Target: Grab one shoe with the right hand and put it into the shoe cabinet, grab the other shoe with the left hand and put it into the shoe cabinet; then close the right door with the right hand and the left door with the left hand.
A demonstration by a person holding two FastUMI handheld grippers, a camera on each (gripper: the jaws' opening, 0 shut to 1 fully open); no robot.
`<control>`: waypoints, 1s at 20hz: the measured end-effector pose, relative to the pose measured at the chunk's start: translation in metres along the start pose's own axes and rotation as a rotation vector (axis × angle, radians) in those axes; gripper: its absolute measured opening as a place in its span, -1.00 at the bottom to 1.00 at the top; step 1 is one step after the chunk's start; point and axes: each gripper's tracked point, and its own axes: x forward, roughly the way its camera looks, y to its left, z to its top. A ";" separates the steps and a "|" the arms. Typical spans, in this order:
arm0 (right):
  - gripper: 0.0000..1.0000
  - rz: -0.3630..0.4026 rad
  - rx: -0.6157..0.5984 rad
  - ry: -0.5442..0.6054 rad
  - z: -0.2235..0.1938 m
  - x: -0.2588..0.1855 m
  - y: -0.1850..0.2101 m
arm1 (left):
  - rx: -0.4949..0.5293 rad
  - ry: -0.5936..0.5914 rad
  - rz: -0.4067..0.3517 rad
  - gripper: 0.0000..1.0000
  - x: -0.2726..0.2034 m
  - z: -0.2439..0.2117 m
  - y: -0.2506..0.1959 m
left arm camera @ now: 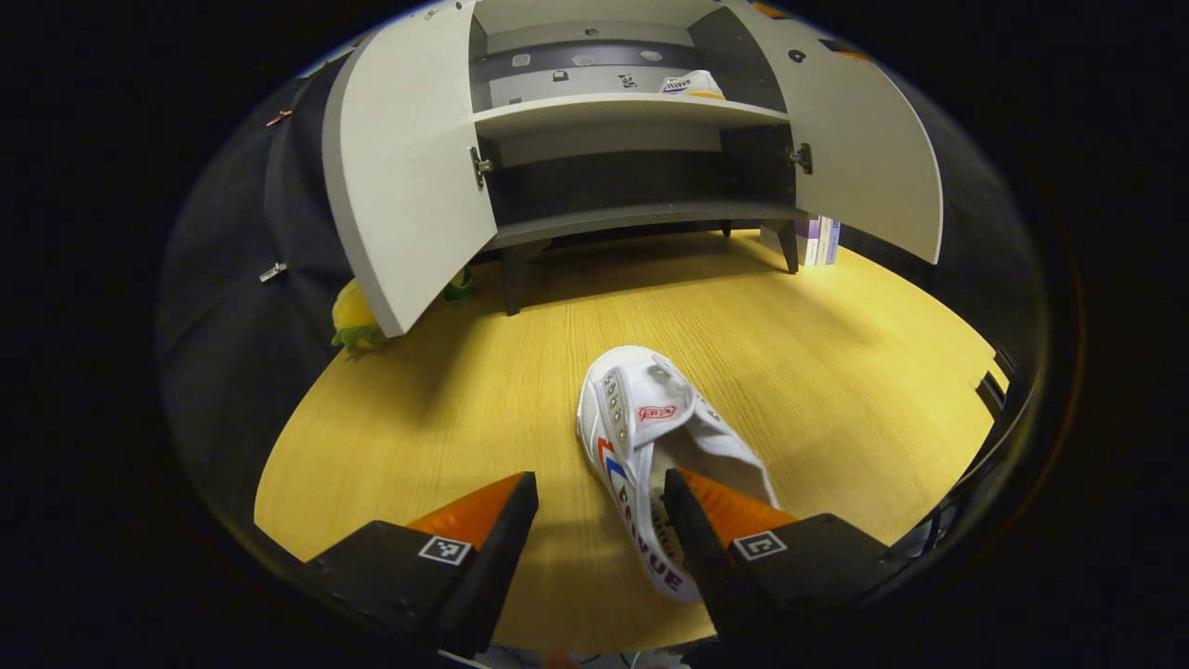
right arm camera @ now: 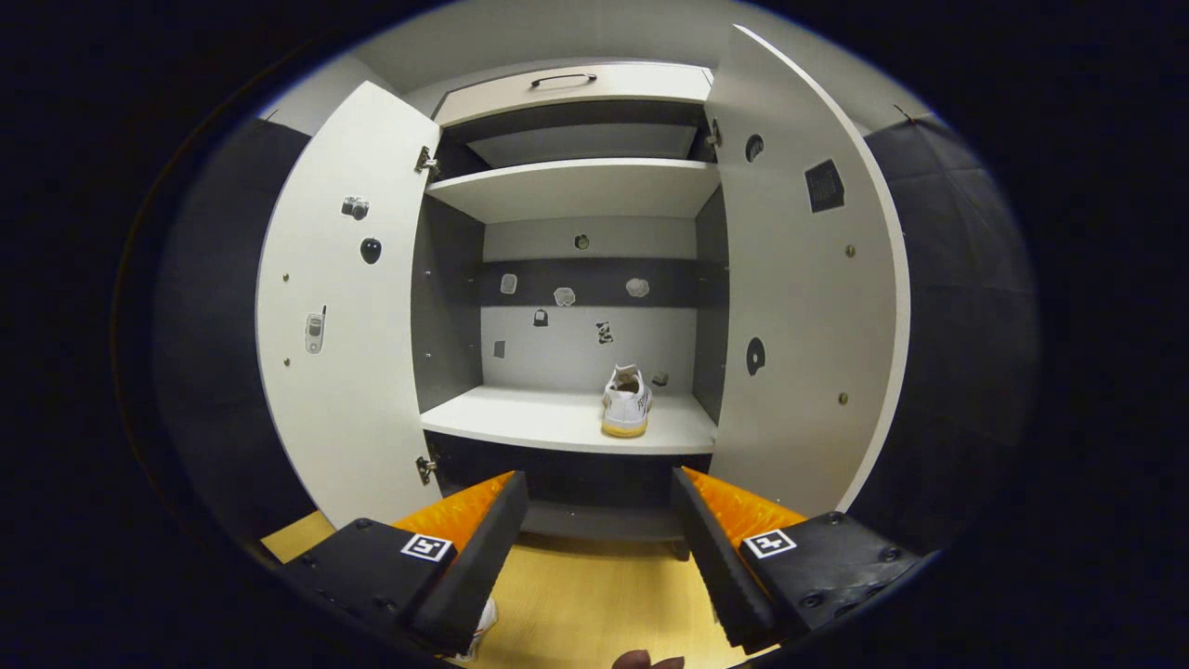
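Even overhead light, soft shadows under the cabinet (left arm camera: 632, 111), strong fisheye bending, slight edge blur.

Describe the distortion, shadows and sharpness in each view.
Left gripper view: fisheye bows the cabinet doors outward; soft shadow under the cabinet on the table; the shoe is sharp. Right gripper view: door edges curve; the shelved shoe is evenly lit.

A yellow wood-grain desk (left arm camera: 464, 418) carries a grey shoe cabinet (left arm camera: 632, 218) standing on dark legs at its far edge. A white shoe (left arm camera: 650, 437) lies on the desk in front of the cabinet. On the cabinet's shelf (right arm camera: 520, 418), a second white shoe (right arm camera: 627, 401) sits toward the right side.
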 end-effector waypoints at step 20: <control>0.95 0.005 -0.020 0.141 -0.050 -0.041 -0.017 | 0.080 0.018 0.011 -0.84 0.024 0.060 -0.003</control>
